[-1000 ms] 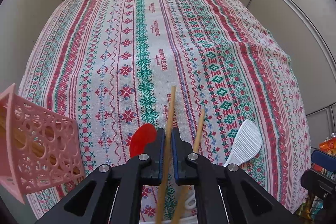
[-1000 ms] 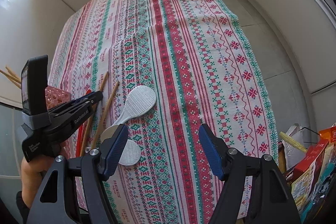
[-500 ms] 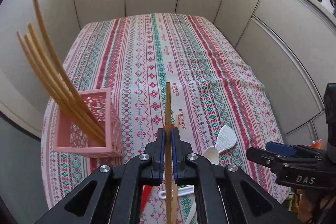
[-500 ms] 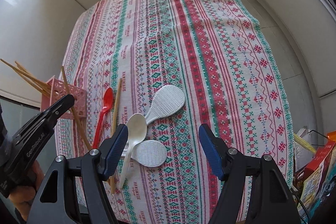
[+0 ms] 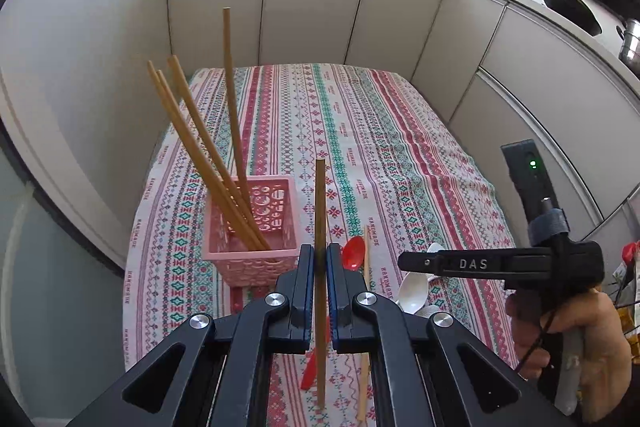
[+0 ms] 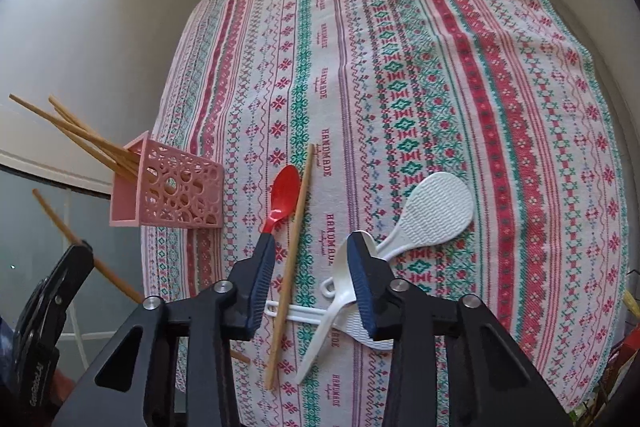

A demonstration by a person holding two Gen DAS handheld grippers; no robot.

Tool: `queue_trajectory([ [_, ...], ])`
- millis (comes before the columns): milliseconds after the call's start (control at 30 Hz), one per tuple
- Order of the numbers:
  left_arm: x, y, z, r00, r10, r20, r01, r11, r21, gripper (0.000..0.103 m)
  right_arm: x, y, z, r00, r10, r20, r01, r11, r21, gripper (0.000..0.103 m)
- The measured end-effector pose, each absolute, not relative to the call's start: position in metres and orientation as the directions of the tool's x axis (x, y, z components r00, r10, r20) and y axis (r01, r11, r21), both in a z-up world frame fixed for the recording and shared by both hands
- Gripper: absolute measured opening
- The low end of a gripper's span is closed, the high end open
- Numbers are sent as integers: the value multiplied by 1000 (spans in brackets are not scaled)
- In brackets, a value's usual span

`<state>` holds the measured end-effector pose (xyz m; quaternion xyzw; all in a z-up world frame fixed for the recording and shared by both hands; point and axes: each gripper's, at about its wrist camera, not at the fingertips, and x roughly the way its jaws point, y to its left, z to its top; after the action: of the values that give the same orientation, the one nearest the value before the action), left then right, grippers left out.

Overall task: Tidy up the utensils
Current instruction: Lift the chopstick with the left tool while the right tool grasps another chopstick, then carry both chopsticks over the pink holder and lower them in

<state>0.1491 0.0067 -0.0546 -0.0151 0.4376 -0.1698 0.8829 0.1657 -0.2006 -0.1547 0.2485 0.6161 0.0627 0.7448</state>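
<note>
My left gripper (image 5: 319, 261) is shut on a wooden chopstick (image 5: 320, 195) and holds it upright in the air, just right of the pink lattice basket (image 5: 256, 259). Several chopsticks (image 5: 200, 147) lean in that basket. My right gripper (image 6: 310, 251) hangs low over the tablecloth and its jaws are closing. A second chopstick (image 6: 300, 195) lies between its fingers, and the pads are not touching it. A red spoon (image 6: 284, 187) lies just left of that chopstick. A white spoon (image 6: 342, 267) and a white rice paddle (image 6: 436, 211) lie to its right.
A second white paddle (image 6: 360, 331) lies under the right finger. The patterned tablecloth (image 6: 400, 47) stretches bare beyond the utensils. Cabinet fronts (image 5: 312, 7) wall the table's far and right sides. A hand (image 5: 568, 331) holds the right gripper (image 5: 404, 262).
My left gripper has lifted its chopstick off the table and pulled back, so the basket now stands beside it. My right gripper has shifted left over the lying chopstick and its jaws have narrowed.
</note>
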Motion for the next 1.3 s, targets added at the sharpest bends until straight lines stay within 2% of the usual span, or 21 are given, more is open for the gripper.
queue_trajectory([
  [200,149,28,-53,561,-323,-762,269,942,-202,6,185,-182,-181,174,411,-895,225,868,442,20],
  [433,150,36,-53,556,-329,-763,263,941,-214,6,197,-167,-205,111,362,-925,237,895,379,16],
  [733,151,35,-53,556,-321,-767,259,943,-208,6,206,-142,-210,105,271,-957,182,941,286,8],
  [867,151,35,-53,559,-314,-767,254,946,-202,6,204,-144,-209,124,289,-949,188,933,308,6],
  [1100,143,37,-39,591,-308,-745,254,948,-191,6,183,-166,-163,243,348,-905,166,905,392,6],
  [1300,130,44,-14,661,-305,-685,235,952,-197,6,150,-175,-110,389,361,-847,107,896,431,6],
])
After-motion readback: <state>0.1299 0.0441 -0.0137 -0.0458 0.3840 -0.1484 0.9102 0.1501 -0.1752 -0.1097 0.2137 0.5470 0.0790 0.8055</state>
